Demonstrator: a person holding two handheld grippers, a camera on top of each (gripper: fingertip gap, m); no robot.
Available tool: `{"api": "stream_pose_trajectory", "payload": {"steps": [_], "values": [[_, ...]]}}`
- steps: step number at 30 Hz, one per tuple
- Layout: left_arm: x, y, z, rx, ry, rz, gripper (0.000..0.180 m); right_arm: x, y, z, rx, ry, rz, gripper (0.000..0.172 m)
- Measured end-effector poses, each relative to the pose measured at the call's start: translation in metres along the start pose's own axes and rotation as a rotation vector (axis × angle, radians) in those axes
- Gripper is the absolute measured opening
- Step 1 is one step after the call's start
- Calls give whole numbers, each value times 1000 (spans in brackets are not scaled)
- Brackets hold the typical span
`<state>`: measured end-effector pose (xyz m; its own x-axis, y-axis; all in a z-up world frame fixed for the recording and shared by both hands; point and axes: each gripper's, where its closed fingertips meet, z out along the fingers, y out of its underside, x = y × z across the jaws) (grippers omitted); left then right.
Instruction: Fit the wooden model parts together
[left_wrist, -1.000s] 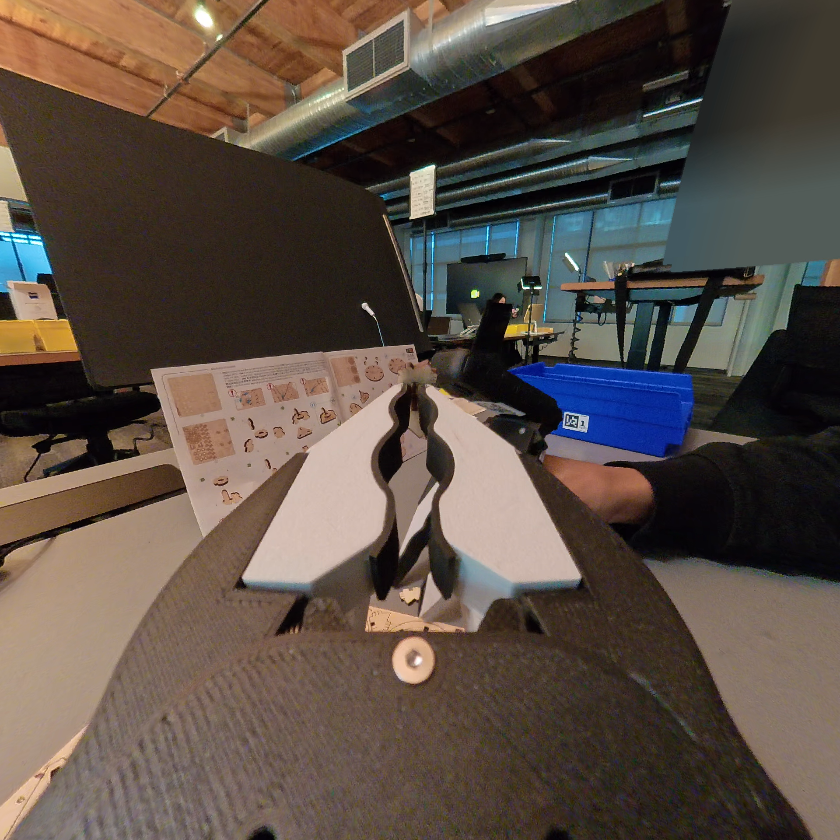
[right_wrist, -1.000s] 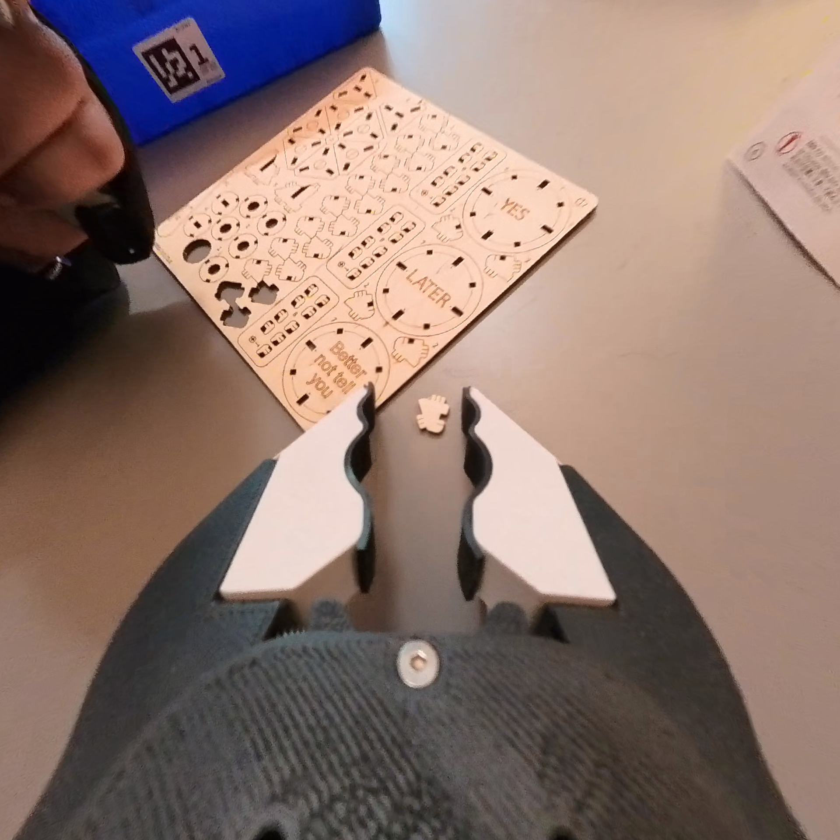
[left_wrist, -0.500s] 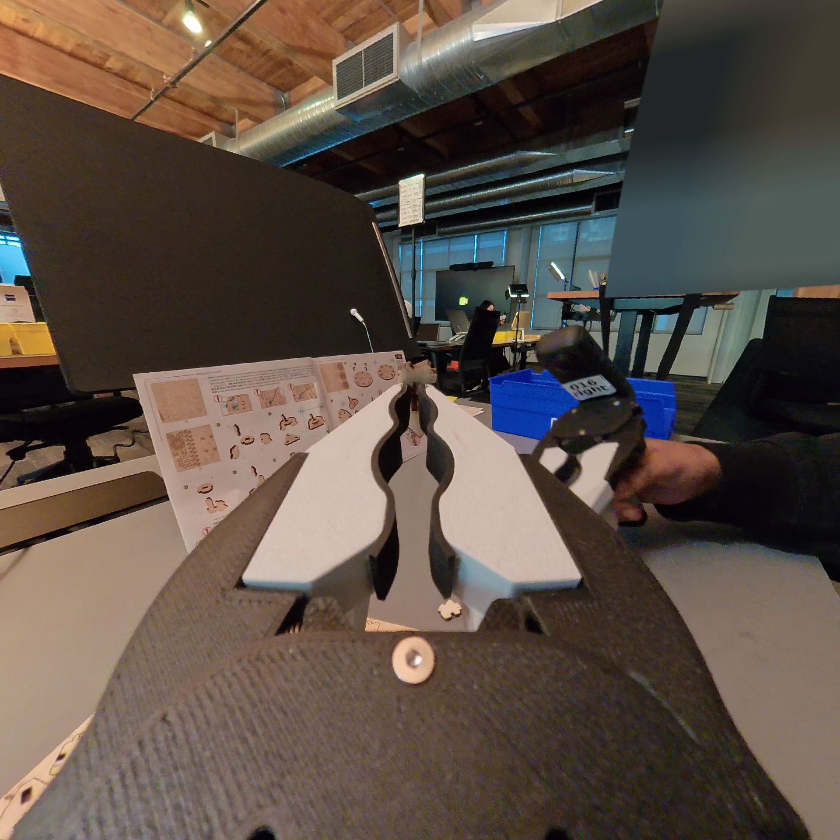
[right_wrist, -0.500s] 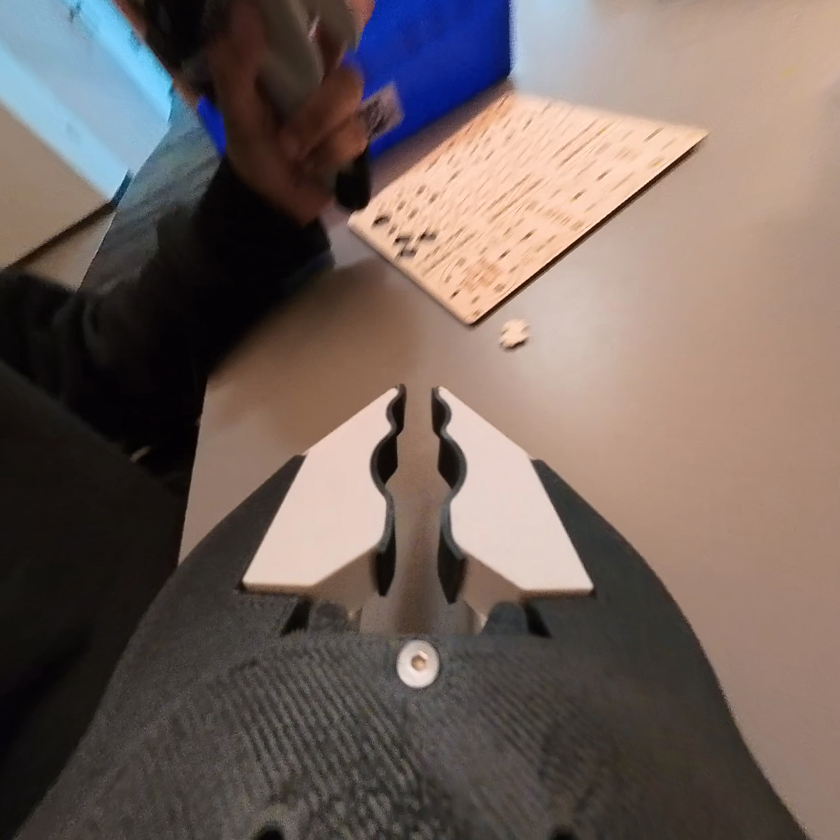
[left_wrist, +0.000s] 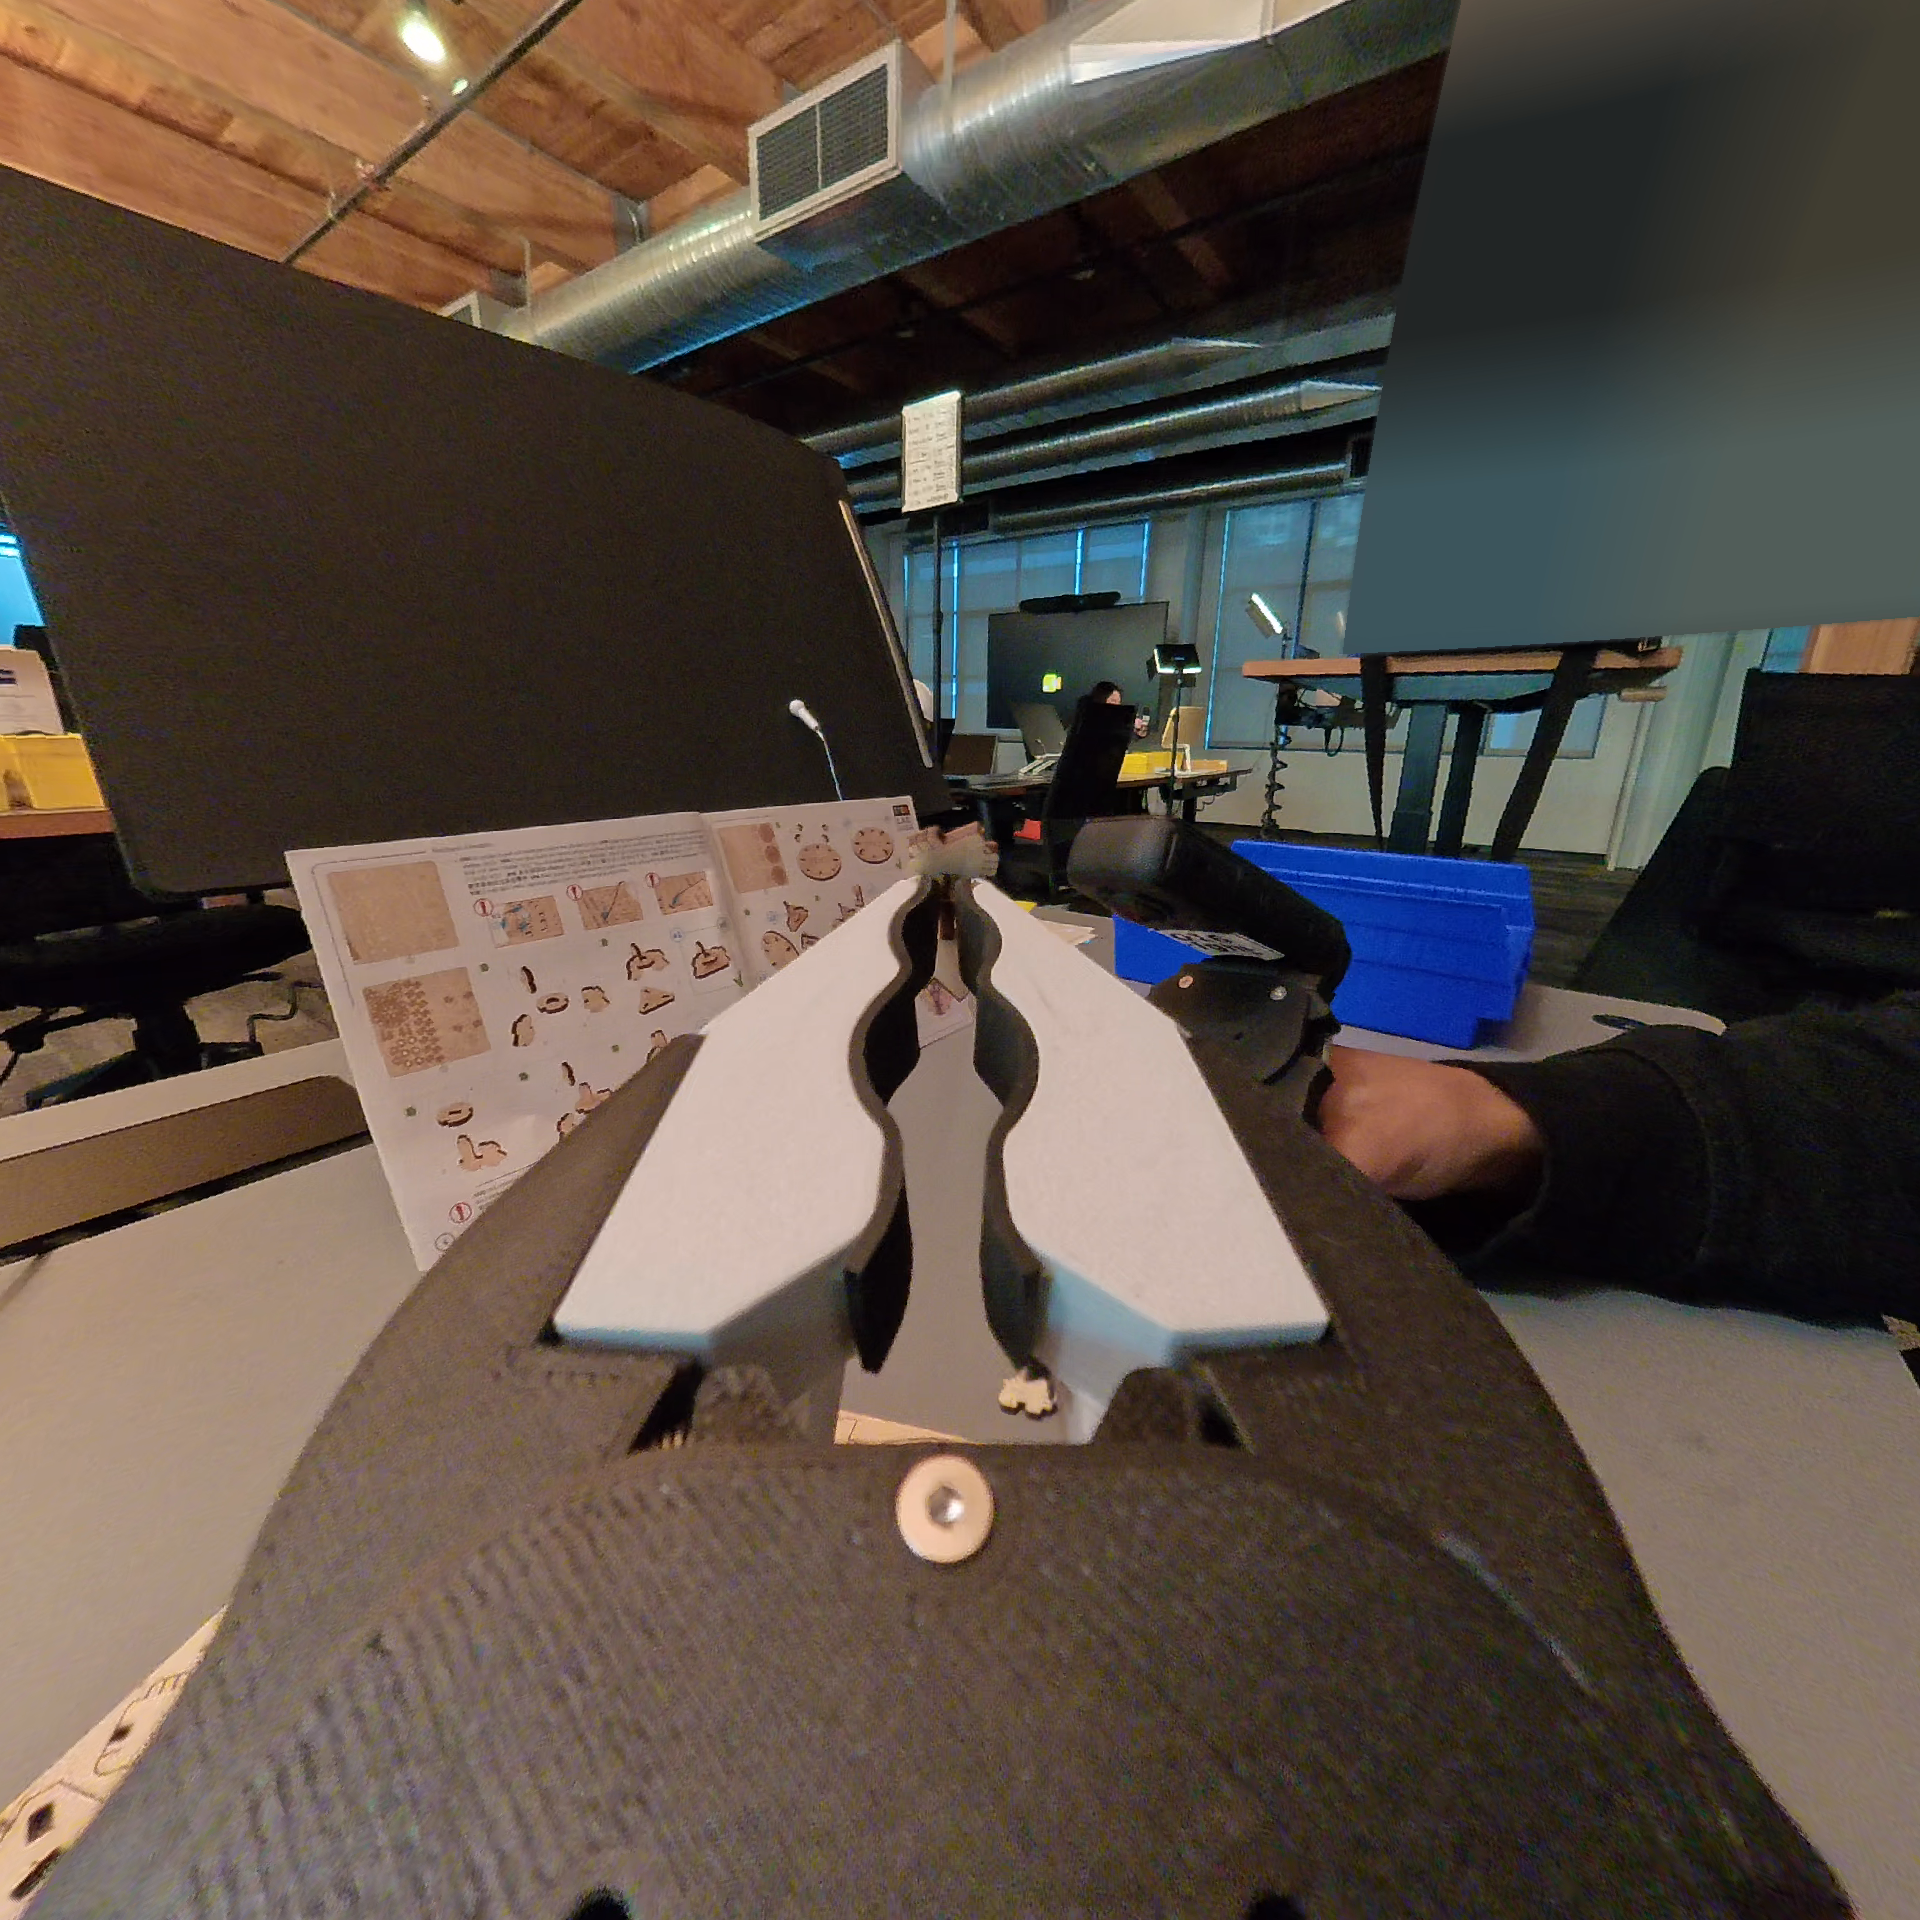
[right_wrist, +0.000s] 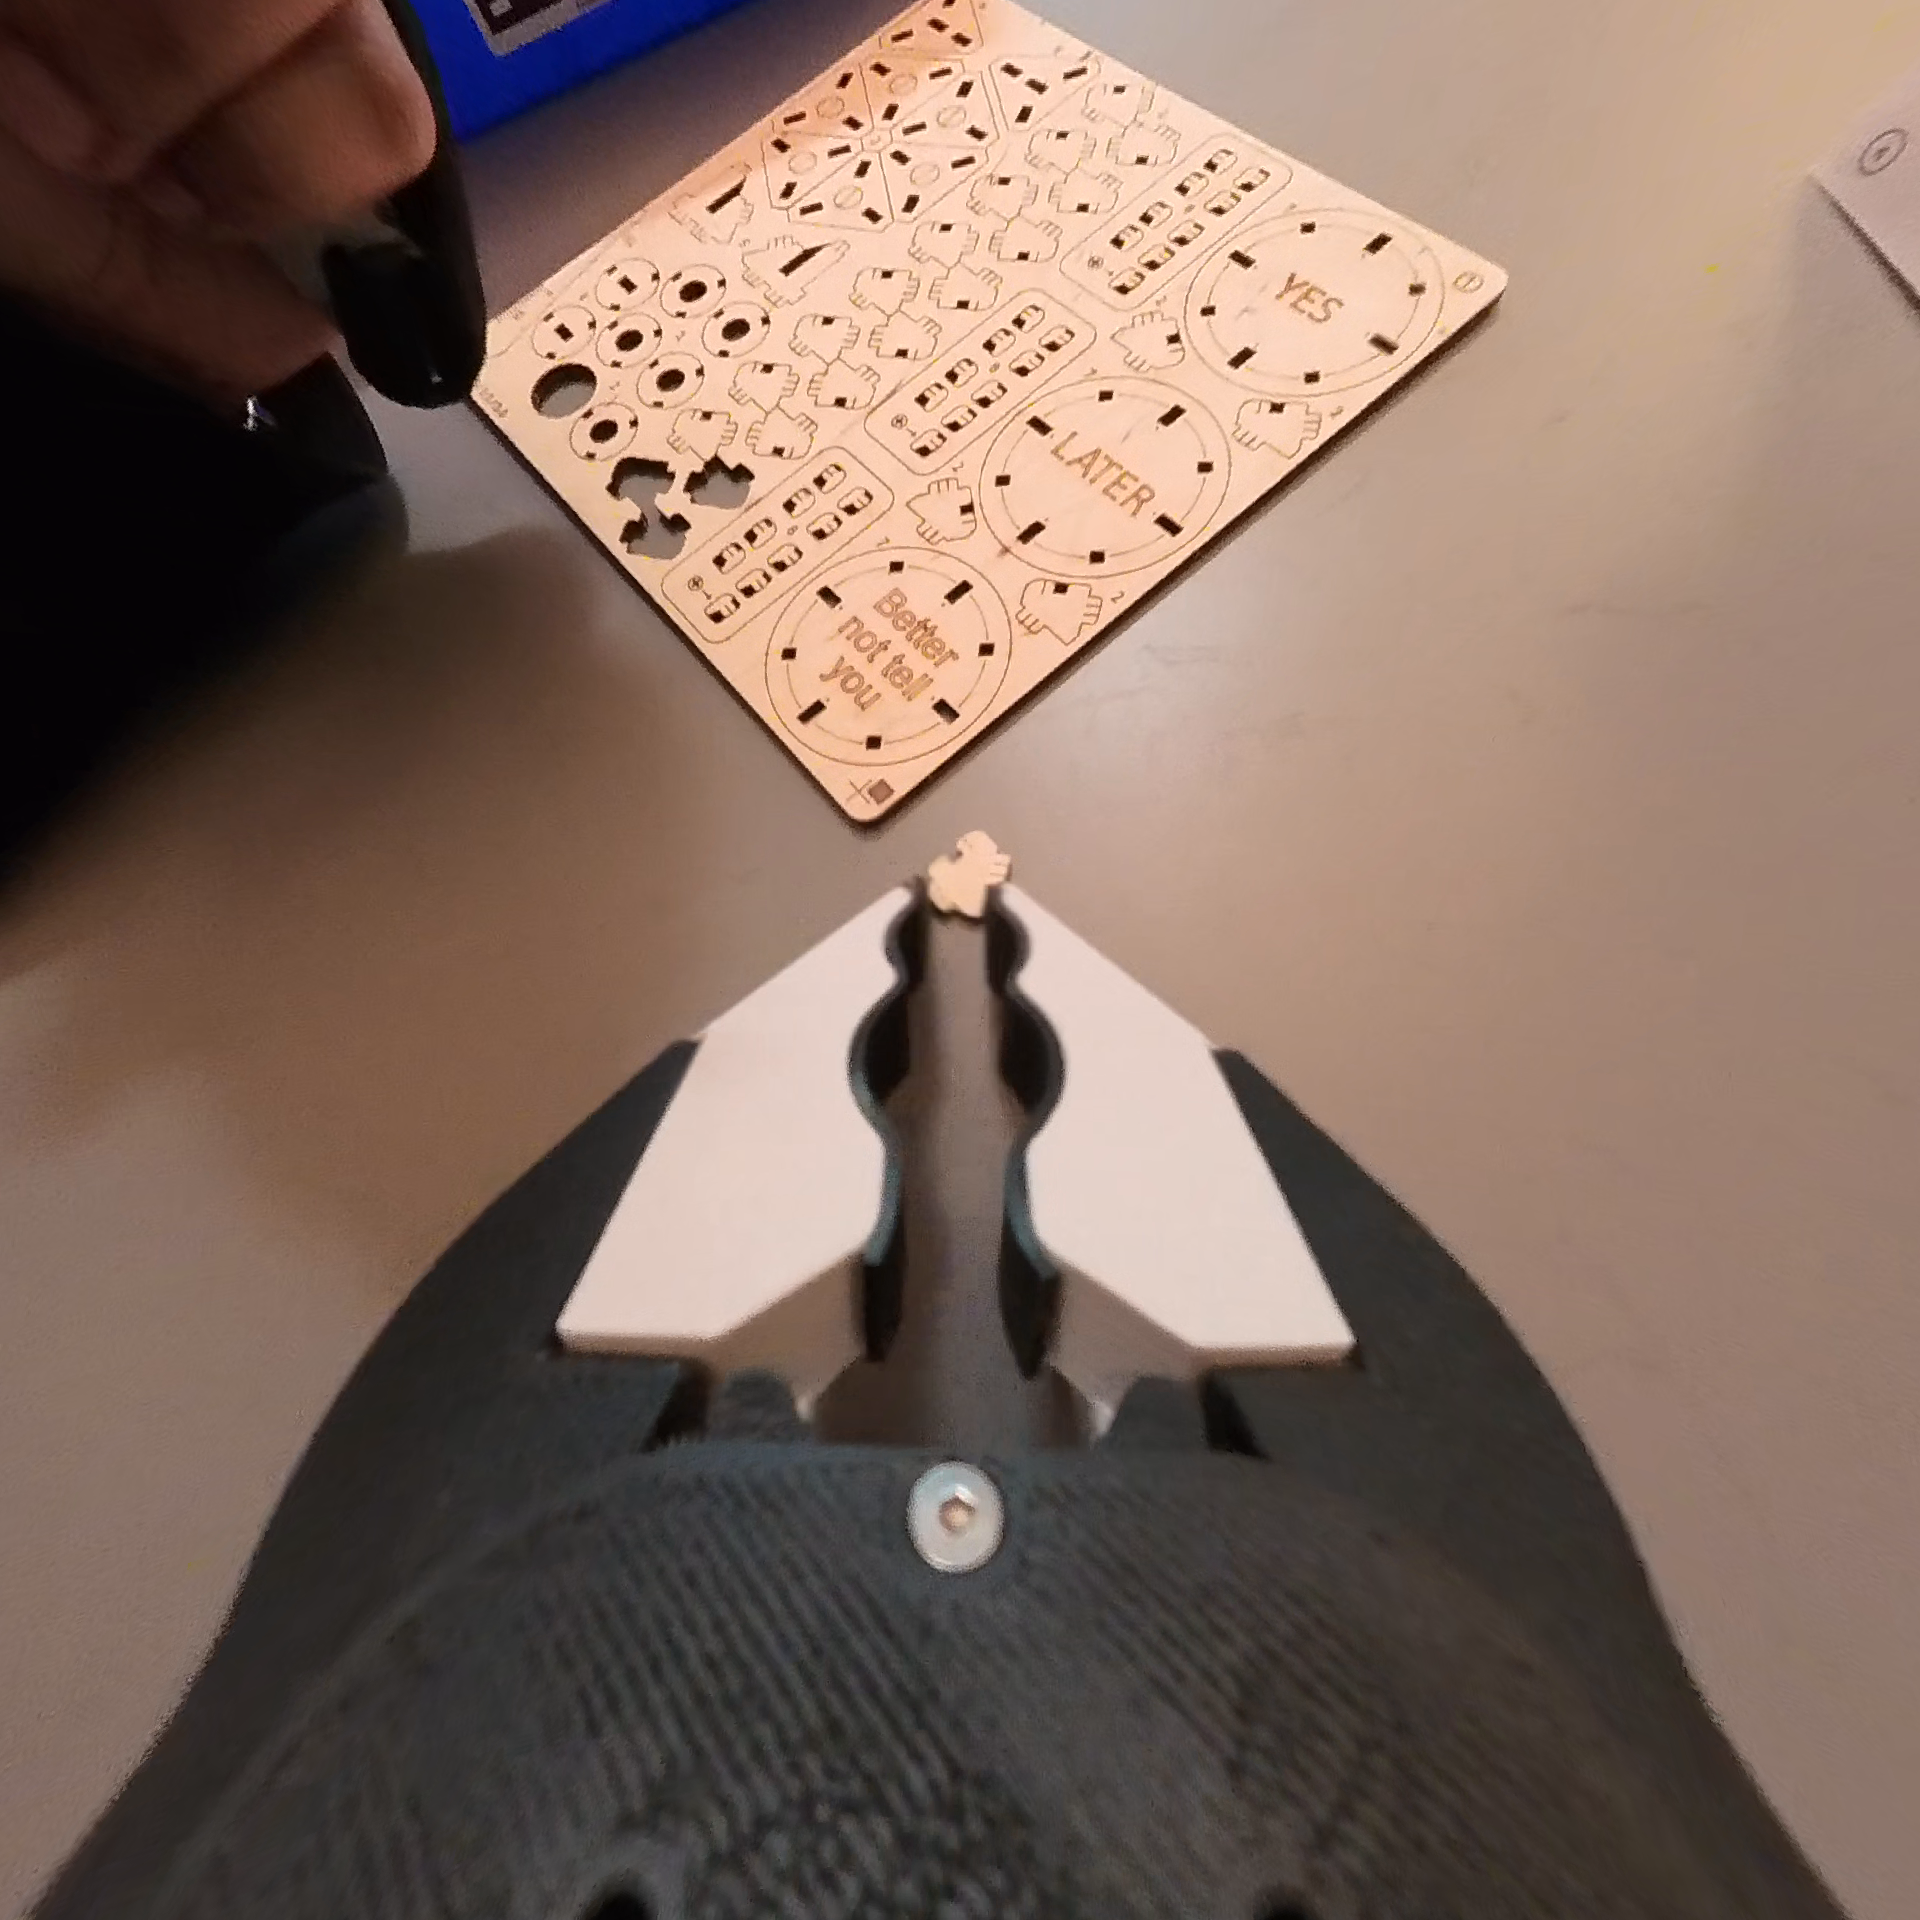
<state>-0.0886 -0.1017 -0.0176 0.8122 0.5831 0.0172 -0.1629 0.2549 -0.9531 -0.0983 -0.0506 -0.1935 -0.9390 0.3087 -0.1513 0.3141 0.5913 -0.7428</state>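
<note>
Black ribbed gripper (right_wrist: 961, 904), white fingers (right_wrist: 790, 1122), black sleeve (left_wrist: 1714, 1153).

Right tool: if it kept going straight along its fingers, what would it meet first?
The right tool already has a small wooden cutout piece at its fingertips. Straight beyond, it would probably meet the near corner of the wooden parts sheet lying on the table; depth is uncertain.

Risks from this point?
1. The small flat wooden cutout lies right at the right claw's narrow tips. A nudge could skid it across the grey table.
2. The left claw grips its small wooden part only at the very tips, so it may slip.
</note>
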Motion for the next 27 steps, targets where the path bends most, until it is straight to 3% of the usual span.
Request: {"api": "stream_pose_trajectory", "payload": {"steps": [7,18,27], "values": [[1,-1,0,7,6,-8,0,-24,24,-23,-16,-10,11,6],[6,4,5,-7,27,-19,0,-136,122,-127,-45,10,142,6],[8,4,5,16,16,-39,0,-161,152,-139,-76,30,90,6]]}}
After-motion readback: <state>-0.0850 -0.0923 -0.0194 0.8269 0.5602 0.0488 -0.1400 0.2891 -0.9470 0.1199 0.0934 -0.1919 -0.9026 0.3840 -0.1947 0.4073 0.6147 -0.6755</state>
